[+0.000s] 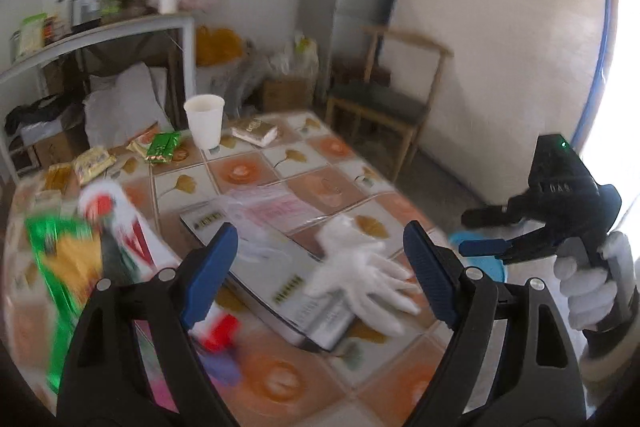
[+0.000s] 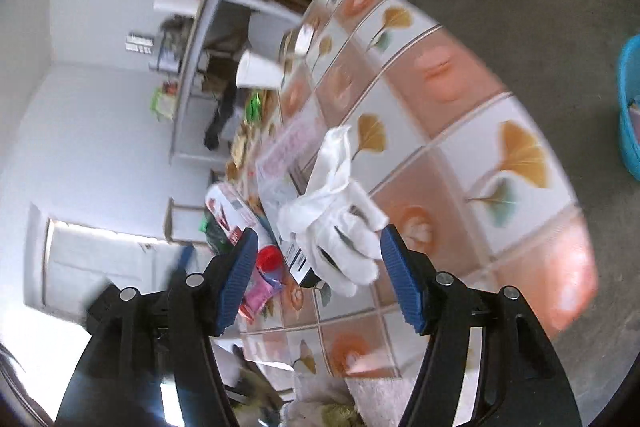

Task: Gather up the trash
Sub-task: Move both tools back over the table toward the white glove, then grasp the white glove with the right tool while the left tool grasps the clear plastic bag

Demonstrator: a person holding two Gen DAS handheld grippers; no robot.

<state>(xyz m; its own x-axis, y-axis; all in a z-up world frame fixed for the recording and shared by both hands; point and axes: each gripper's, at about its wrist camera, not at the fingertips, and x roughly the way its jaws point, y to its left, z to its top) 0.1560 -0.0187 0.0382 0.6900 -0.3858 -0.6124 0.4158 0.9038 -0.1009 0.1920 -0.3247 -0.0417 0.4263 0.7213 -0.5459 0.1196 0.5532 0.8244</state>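
on the table (image 1: 256, 171), a white glove (image 1: 360, 267) lies across a box (image 1: 280, 283).

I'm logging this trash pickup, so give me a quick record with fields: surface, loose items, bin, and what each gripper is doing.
surface: table with a tiled leaf-pattern cloth
loose items: white glove lying on a flat box; paper cup upright at the far edge; snack packets beside it
bin: blue tub on the floor beside the table
left gripper: open, empty
right gripper: open, nothing gripped
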